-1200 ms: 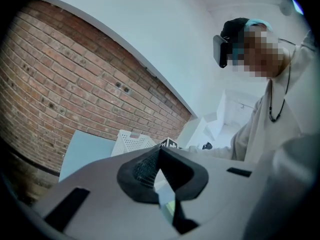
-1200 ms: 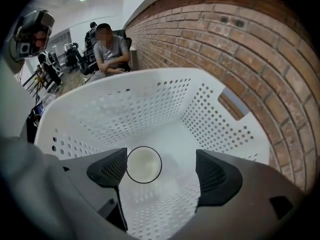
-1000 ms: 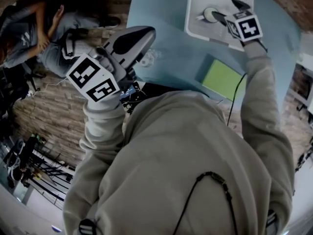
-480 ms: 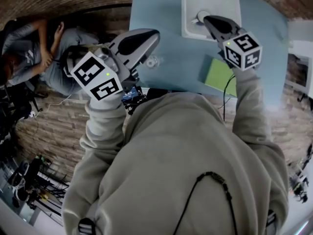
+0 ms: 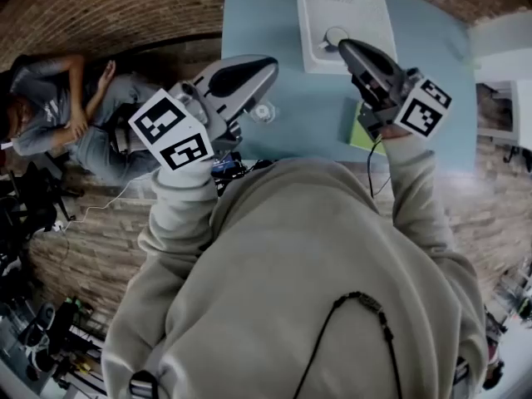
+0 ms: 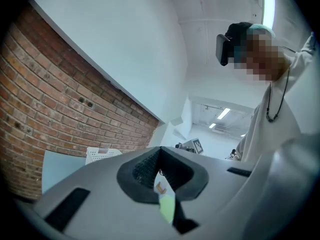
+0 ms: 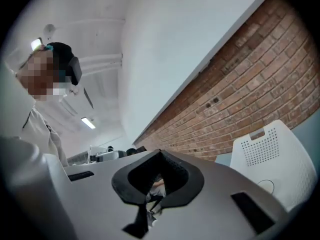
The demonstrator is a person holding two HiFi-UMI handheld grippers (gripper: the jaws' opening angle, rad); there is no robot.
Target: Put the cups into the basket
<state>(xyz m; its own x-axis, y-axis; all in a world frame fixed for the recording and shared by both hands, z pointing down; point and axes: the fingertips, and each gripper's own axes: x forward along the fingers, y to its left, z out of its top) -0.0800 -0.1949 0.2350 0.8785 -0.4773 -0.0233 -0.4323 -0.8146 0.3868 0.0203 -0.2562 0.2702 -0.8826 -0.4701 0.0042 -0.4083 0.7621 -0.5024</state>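
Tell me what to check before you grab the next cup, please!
1. A cup sits inside the white basket: ok.
2. All cups in the basket: not ok; a clear cup is on the blue table.
3. Right gripper is empty: ok; its jaws have just closed with nothing between them.
4. Left gripper is open for grabbing: not ok; its jaws are shut and empty.
5. Green pad is away from the clear cup: ok; they lie apart.
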